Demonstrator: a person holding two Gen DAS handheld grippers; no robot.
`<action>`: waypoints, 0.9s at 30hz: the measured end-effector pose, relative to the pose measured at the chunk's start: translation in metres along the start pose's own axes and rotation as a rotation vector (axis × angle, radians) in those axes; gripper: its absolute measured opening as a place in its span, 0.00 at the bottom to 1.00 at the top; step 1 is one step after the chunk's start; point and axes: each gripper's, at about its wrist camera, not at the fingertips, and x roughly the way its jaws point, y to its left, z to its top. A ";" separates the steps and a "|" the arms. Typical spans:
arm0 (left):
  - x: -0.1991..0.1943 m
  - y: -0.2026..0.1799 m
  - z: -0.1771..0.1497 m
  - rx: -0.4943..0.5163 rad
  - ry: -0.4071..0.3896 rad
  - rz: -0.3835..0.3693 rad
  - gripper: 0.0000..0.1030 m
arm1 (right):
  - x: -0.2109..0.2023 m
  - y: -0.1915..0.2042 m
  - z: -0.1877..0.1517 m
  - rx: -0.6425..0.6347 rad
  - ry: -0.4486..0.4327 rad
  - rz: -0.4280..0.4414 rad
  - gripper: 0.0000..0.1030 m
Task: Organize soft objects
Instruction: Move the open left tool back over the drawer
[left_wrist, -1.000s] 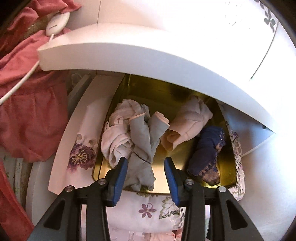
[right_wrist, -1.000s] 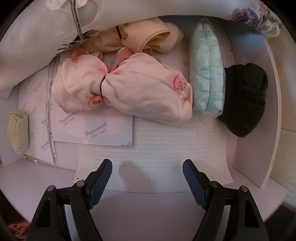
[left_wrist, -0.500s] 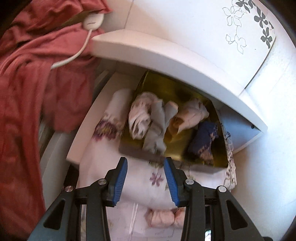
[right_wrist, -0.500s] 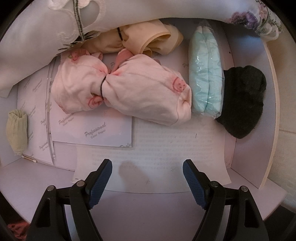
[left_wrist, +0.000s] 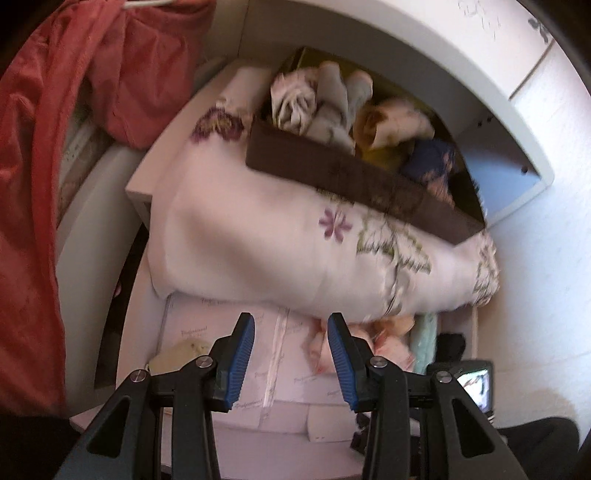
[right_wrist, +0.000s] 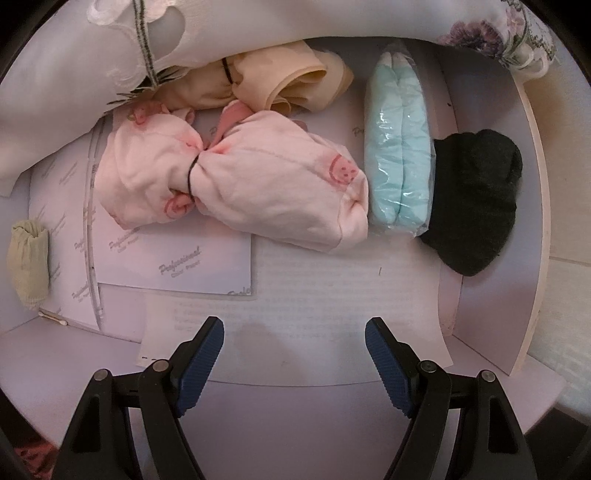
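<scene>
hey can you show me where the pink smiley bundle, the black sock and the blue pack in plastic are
pink smiley bundle (right_wrist: 280, 192): right wrist view, on its larger right half.
black sock (right_wrist: 476, 199): right wrist view, on the middle of the knit.
blue pack in plastic (right_wrist: 400, 155): right wrist view, on the centre of the wrapper.

In the drawer, the tied bundle lies mid-back, the wrapped packet to its right, the knit roll against the right wall.

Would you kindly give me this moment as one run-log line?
left gripper: open, empty, over drawer | right gripper: open, empty, above pink bundle | brown box: on floral cloth
</scene>
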 end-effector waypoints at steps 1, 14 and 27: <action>0.003 0.001 -0.001 0.002 0.008 0.006 0.40 | 0.000 -0.001 0.001 -0.001 0.001 0.001 0.77; 0.045 0.009 -0.027 0.037 0.141 0.056 0.40 | -0.002 -0.003 -0.001 0.010 -0.002 -0.007 0.81; 0.088 -0.005 -0.034 0.047 0.260 -0.023 0.40 | -0.002 -0.012 -0.003 0.008 0.001 -0.009 0.82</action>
